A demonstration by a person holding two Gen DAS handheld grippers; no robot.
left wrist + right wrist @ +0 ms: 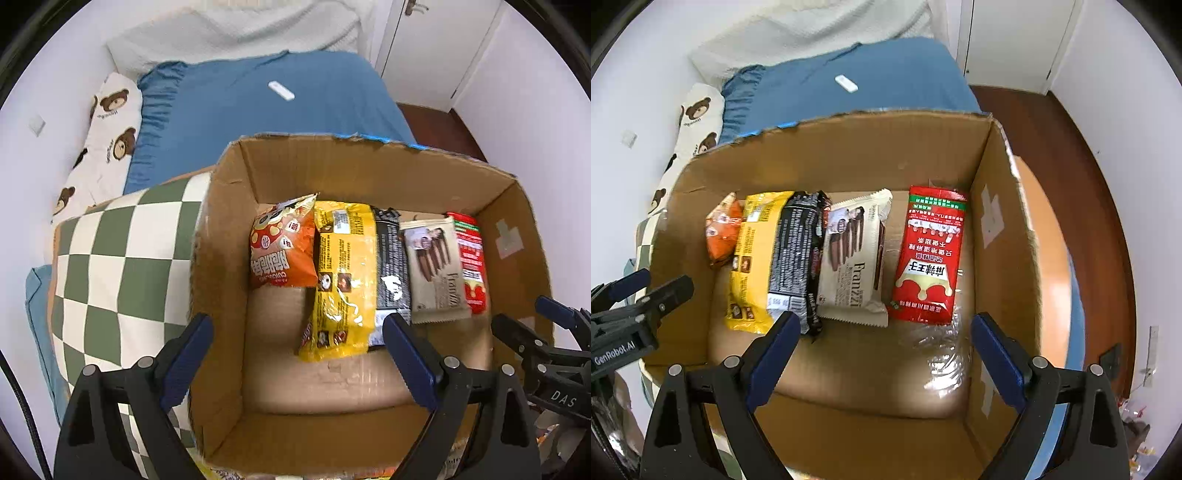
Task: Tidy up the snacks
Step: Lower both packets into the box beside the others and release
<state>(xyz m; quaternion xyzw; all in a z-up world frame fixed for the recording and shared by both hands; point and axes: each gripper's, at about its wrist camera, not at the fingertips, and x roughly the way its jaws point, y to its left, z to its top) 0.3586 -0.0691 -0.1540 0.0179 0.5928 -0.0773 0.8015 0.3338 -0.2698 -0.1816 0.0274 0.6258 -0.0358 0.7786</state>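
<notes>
Snacks lined up mid-frame in the cardboard box.
I hold left gripper and right gripper wide, empty. Red packet probably light, crinkly, slippery; pinch its lower edge.

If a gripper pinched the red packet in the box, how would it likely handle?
The red packet lies flat on the cardboard box floor, so it probably won't roll or tip. It looks thin and film-wrapped, likely light and somewhat floppy. Its glossy surface may be slippery; lying flat, its edges could be hard to pinch.
</notes>
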